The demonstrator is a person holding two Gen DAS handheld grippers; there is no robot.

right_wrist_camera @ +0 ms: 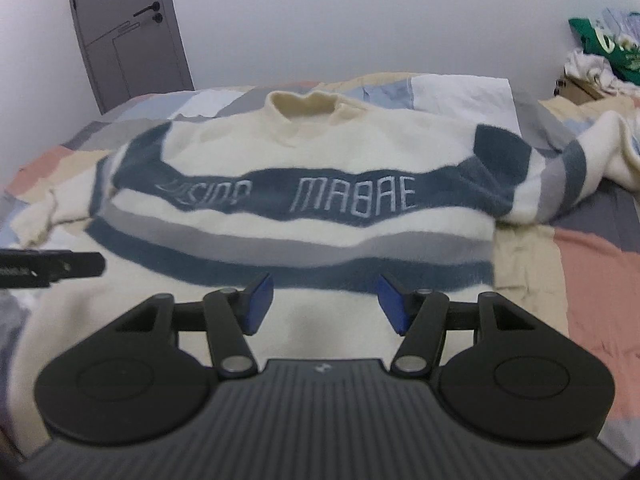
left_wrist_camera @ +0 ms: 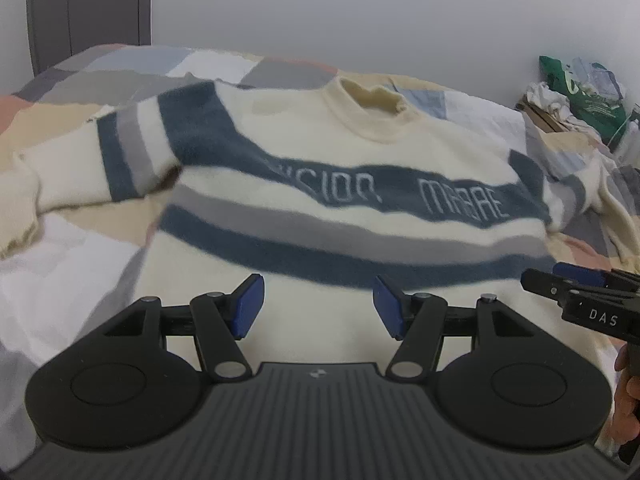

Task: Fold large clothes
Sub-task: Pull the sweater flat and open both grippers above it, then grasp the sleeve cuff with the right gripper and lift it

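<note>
A cream sweater (left_wrist_camera: 320, 152) (right_wrist_camera: 304, 152) with blue and grey stripes and pale lettering lies flat, front up, on the bed, collar at the far side and sleeves spread out to both sides. My left gripper (left_wrist_camera: 318, 306) hovers above its plain cream lower part, blue pads apart with nothing between them. My right gripper (right_wrist_camera: 325, 300) hangs over the same lower part further right, also open and empty. In the left wrist view the right gripper (left_wrist_camera: 576, 280) shows at the right edge; in the right wrist view the left gripper (right_wrist_camera: 52, 266) pokes in from the left.
A patchwork bedspread (left_wrist_camera: 68, 272) (right_wrist_camera: 592, 280) of white, grey, peach and beige covers the bed. A pile of clothes and a green bag (left_wrist_camera: 576, 92) (right_wrist_camera: 600, 52) sits at the far right. A grey door (right_wrist_camera: 124, 32) stands in the white wall behind.
</note>
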